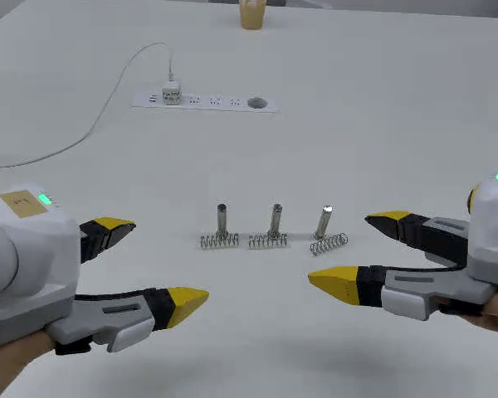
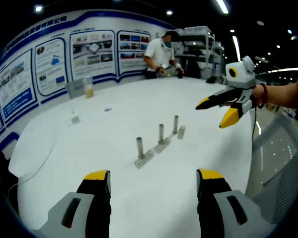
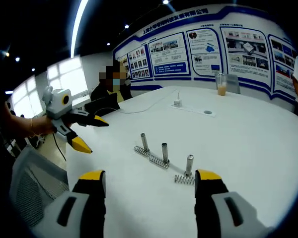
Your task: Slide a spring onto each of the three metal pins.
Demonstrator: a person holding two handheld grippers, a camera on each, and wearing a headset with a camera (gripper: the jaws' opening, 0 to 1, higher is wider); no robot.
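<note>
Left gripper (image 1: 168,259): nearest, at the lower left of the head view; its 2 yellow-tipped jaws are spread wide with nothing between them, held over the table (image 1: 382,124) and pointing toward the middle.
Right gripper (image 1: 339,249): at the lower right of the head view, facing the other one; its jaws are also spread wide and hold nothing. Its lower tip is near the right spring (image 1: 329,244) but clear of it.
Pins: 3 short metal posts stand in a row between the 2 tools: left pin (image 1: 222,217), middle pin (image 1: 275,217), right pin (image 1: 324,220). All 3 shafts are bare.
Springs: 3, each lying flat on the table at the foot of a pin. Left spring (image 1: 219,241) and middle spring (image 1: 268,241) lie almost in 1 line. The right spring lies at a slant.
Power strip (image 1: 203,101): white, farther back on the table, well apart from the pins, with a white plug (image 1: 172,91) in it and a white cable (image 1: 108,108) curving off to the left.
Cup (image 1: 251,13): at the far edge of the table.
Background: in the left gripper view a person in a white shirt (image 2: 159,52) stands beyond the table. Blue-framed wall posters (image 3: 208,47) hang behind it in the right gripper view.
</note>
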